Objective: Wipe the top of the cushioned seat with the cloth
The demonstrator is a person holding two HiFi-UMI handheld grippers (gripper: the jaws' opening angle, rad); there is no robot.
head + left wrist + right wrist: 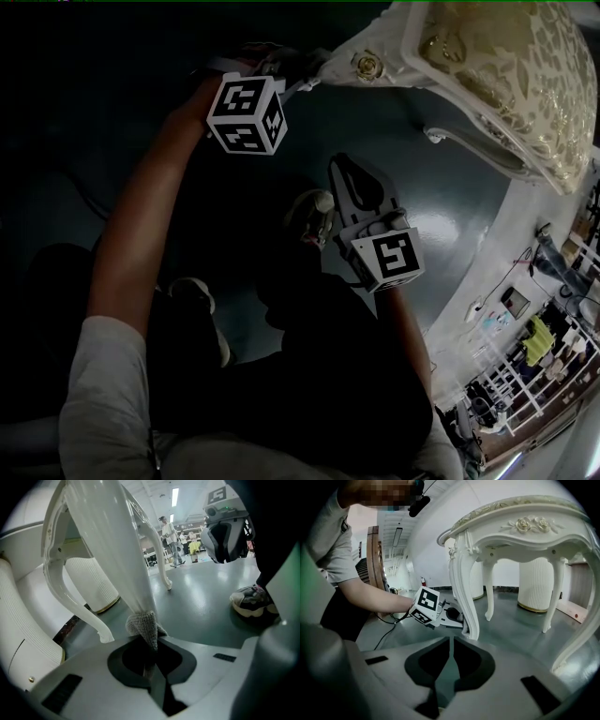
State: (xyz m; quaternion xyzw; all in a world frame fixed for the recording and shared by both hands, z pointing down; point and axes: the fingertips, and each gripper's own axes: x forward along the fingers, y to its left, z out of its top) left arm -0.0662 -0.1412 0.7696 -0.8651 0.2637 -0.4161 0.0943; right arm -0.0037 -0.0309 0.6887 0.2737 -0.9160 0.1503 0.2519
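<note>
Left tool (149,641): clamped on small grey knitted cloth (143,623), low beside white carved stool leg (112,541).
Right tool (451,644): jaws together, empty.
Cream gold-patterned cushioned seat (497,66): cloth well below it — wiping apparently not begun.
Next: raise cloth onto seat top — then sweep across.

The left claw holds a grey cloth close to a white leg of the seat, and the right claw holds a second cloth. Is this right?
Not fully. The right claw holds nothing: the right gripper view shows its jaws together with nothing between them. The rest stands: the left claw holds a grey cloth close to a white leg of the seat.
</note>
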